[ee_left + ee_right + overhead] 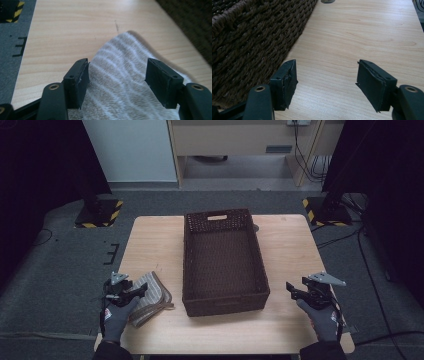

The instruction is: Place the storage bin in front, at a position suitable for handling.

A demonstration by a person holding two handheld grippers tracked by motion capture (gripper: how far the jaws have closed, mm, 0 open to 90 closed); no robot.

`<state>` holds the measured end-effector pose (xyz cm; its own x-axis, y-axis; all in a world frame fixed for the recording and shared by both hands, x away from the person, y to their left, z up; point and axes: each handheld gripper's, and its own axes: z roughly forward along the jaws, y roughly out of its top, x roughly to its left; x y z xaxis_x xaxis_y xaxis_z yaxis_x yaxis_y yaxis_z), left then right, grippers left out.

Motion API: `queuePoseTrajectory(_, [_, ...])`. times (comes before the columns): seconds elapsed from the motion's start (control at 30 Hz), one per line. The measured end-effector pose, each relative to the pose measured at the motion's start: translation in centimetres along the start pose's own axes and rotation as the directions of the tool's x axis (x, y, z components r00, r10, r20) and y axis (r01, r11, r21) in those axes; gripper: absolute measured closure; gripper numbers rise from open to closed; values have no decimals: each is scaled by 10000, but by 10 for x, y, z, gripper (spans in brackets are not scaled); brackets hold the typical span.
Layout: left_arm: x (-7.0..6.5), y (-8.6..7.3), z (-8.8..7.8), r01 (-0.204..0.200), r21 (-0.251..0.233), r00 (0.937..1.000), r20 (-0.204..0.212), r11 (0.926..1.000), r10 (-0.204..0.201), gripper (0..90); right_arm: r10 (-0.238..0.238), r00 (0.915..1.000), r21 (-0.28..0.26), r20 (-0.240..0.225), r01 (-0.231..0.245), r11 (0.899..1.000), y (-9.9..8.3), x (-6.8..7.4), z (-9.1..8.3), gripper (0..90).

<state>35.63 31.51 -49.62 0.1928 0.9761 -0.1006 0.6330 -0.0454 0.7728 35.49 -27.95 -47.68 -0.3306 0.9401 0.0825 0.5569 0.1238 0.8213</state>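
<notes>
High view, cloth: the folded striped cloth (150,297) lies at the lower left of the frame on the table (290,250), its long axis running from lower left up toward the basket.
High view, left gripper: the left gripper (131,292) sits over the cloth's left end, jaws spread; whether they touch the fabric cannot be told here.
High view, right gripper: the right gripper (291,290) hovers at the lower right, jaws apart, holding nothing, well apart from the cloth.
High view, basket: the dark woven basket (224,301) stands in the middle between both hands and looks empty.
High view, nearer hand: the left, by far.
Left gripper view, cloth: the cloth (120,75) lies straight ahead of and under the wide-set jaws, running away toward the upper middle; the pads do not press on it.
Left gripper view, judgement: closing here would likely pinch the near end.
Right gripper view, jaws: set wide over bare table (362,37), nothing between them.
Right gripper view, basket: the basket's wall (249,45) fills the left of the frame, just beside the left jaw.
</notes>
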Motion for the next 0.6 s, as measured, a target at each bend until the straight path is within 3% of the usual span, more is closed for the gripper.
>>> queuePoseTrajectory(0.2, [-1, 9, -16, 424, -898, 9987, 316, 9951, -397, 326, -91, 9997, -146, -237, 88, 9999, 6, 0, -3, 337])
queuePoseTrajectory(0.33, [-5, 13, -21, 548, -1184, 9969, 619, 9914, -477, 344, -128, 9987, -428, -502, 107, 9990, 15, 6, -7, 341])
queuePoseTrajectory(0.6, [-25, 24, -29, 200, -1543, 9949, 1007, 9878, -44, 356, -303, 9940, -1151, -1050, 181, 9932, 35, 22, -17, 359])
